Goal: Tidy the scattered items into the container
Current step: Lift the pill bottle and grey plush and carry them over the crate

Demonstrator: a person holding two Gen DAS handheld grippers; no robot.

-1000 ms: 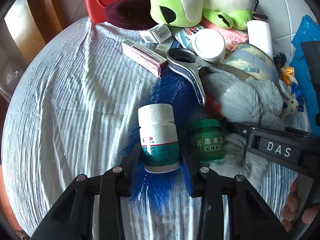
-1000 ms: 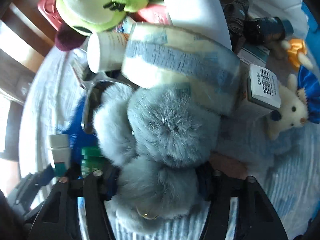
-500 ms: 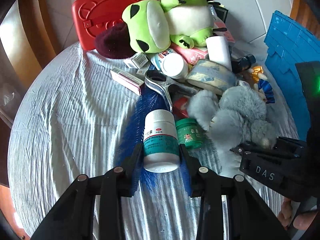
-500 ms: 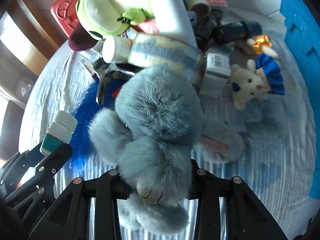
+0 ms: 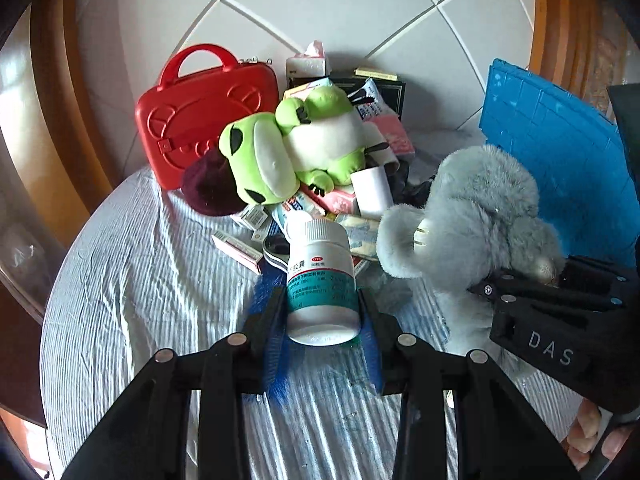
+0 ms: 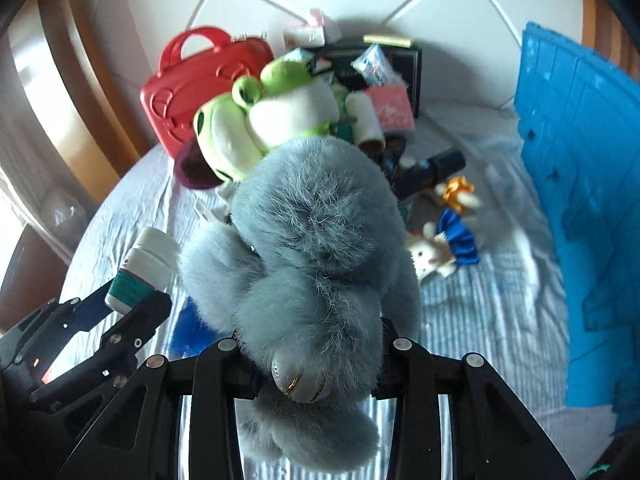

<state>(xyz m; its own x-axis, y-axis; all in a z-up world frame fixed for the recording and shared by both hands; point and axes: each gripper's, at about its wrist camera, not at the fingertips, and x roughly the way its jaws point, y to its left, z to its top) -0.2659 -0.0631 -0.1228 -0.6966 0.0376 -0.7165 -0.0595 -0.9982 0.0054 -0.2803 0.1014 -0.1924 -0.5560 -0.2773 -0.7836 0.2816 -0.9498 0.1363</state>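
Left wrist view: left gripper (image 5: 322,312) clamps white medicine bottle (image 5: 322,282), lifted off cloth. Right gripper (image 6: 316,354) pinches grey fluffy plush (image 6: 316,248), airborne. Blue crate (image 6: 584,200) at 3 o'clock. Step: carry. Next: swing both over crate, release.

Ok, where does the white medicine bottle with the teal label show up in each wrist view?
Left wrist: the medicine bottle sits lower centre, clamped in the left hand-held gripper.
Right wrist: the bottle is at left, mid-height, beside the grey plush toy.
Shared landmark: the red case at upper left in both views.
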